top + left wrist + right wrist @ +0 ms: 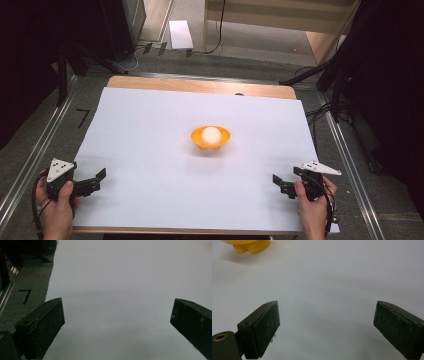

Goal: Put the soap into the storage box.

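Probably the orange bowl (pixel 210 138) is light, stiff plastic, best pinched at its rim, and the white ball (pixel 211 134) inside it looks apt to roll. Both sit well ahead of the left gripper (pixel 98 179) and right gripper (pixel 278 183), between them; both grippers' jaws stand wide apart, empty.

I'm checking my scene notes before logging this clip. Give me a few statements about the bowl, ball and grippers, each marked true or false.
1. A white ball sits in the orange bowl. True.
2. The left gripper holds the bowl. False: it is open, near the table's front left corner.
3. The right gripper is open. True.
4. The bowl rests on bare wood. False: it stands on the white sheet.
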The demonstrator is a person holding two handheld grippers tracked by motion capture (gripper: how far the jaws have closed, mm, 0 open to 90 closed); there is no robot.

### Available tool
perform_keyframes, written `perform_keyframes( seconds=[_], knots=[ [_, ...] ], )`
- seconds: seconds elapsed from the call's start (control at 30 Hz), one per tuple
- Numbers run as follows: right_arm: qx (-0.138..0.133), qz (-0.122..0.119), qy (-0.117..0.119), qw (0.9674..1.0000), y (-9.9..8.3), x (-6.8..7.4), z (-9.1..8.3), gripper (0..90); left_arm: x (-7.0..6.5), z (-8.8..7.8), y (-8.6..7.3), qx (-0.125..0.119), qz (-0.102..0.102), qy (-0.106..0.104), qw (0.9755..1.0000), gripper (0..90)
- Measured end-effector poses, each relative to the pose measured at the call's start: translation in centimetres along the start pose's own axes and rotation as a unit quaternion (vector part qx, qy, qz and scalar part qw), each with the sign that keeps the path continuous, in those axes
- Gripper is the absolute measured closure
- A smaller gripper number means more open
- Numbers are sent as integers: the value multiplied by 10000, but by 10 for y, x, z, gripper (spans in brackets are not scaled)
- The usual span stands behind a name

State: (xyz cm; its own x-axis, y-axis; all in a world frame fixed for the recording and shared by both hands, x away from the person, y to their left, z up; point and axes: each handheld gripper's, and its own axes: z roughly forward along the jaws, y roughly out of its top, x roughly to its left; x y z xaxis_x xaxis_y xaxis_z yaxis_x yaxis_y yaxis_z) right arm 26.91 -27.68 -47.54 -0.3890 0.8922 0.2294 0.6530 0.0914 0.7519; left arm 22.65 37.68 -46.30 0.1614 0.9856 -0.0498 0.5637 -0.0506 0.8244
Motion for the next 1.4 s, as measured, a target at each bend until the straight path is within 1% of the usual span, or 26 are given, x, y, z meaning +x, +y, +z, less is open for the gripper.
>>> perform_keyframes(
  seconds=[0.07, 0.1, 0.17, 0.2, 0.23, 0.33, 0.37, 0.4, 0.43, 0.47, 0.53, 0.57, 0.6, 0.67, 0.7, 0.73, 0.8, 0.83, 0.87, 1.0, 1.13, 1.17, 1.2, 1.27, 1.33, 1.4],
  knots=[
    [-21, 1, -7, 10000, -2, -3, -2, 69, 0, 0, 0, -6, 0, -4, 10000, 0],
    [-84, 68, 4, 9999, -6, -8, -7, 67, 0, 0, 0, -4, -2, -1, 10000, 0],
    [-129, 100, 9, 9999, -8, -11, -10, 67, 0, 0, 0, -7, 3, 3, 10000, 0],
    [-197, 148, -21, 9997, -11, -16, -16, 66, 0, 0, 0, -8, 5, 5, 10000, 0],
    [-197, 148, -21, 9997, -11, -16, -16, 66, 0, 0, 0, -6, 8, 8, 10000, 0],
    [-326, 222, -75, 9992, -16, -24, -25, 67, -1, 0, 0, 6, 34, 9, 10000, 0],
    [-420, 274, -90, 9987, -20, -30, -32, 67, -1, 0, 0, 3, 34, 6, 10000, 0],
    [-420, 274, -90, 9987, -20, -30, -32, 67, -1, 0, 0, 7, 37, 11, 10000, 0],
    [-456, 290, -136, 9984, -25, -36, -38, 67, -1, 0, 0, 7, 39, 15, 10000, 0],
    [-456, 290, -136, 9984, -25, -36, -38, 67, -1, 0, 0, 7, 39, 15, 10000, 0],
    [-479, 366, -207, 9980, -29, -41, -43, 67, -1, 0, 0, 15, 43, 13, 10000, 0],
    [-507, 416, -229, 9976, -32, -44, -46, 67, -1, 0, 0, 16, 36, 14, 10000, 0],
    [-581, 527, -287, 9965, -36, -51, -53, 67, -1, 0, 0, 19, 36, 13, 10000, 0],
    [-621, 564, -308, 9960, -38, -53, -56, 67, -1, 0, 0, 14, 35, 4, 10000, 0],
    [-681, 608, -317, 9953, -39, -57, -59, 67, -1, 0, 0, 10, 29, -6, 10000, 0],
    [-758, 716, -307, 9941, -42, -61, -63, 68, 0, 0, 0, 0, 20, -7, 10000, 0],
    [-864, 828, -342, 9922, -45, -67, -67, 77, 0, 1, 0, 6, 8, -3, 10000, 0],
    [-954, 879, -364, 9909, -49, -72, -72, 77, 0, 1, 0, 16, 10, -2, 10000, 0],
    [-954, 879, -364, 9909, -49, -72, -72, 77, 0, 1, 0, 23, 12, -11, 10000, 0],
    [-1047, 958, -385, 9891, -51, -75, -76, 78, 0, 1, 0, 29, 15, -13, 10000, 0],
    [-1049, 924, -387, 9894, -53, -74, -71, 81, -1, 1, 0, 35, 31, 12, 10000, 0],
    [-1053, 920, -437, 9892, -52, -73, -70, 97, -1, 1, 0, 38, 34, 19, 10000, 0],
    [-1089, 881, -459, 9891, -52, -73, -70, 100, -1, 1, 0, 41, 41, 23, 10000, 0],
    [-1094, 890, -476, 9889, -52, -73, -70, 102, -1, 1, 0, 58, 58, 29, 10000, 0],
    [-1017, 894, -499, 9895, -52, -72, -68, 105, -2, 2, 1, 72, 81, 34, 9999, 0],
    [-999, 886, -502, 9898, -52, -71, -68, 108, -2, 2, 1, 74, 89, 47, 9999, 0]
  ],
)
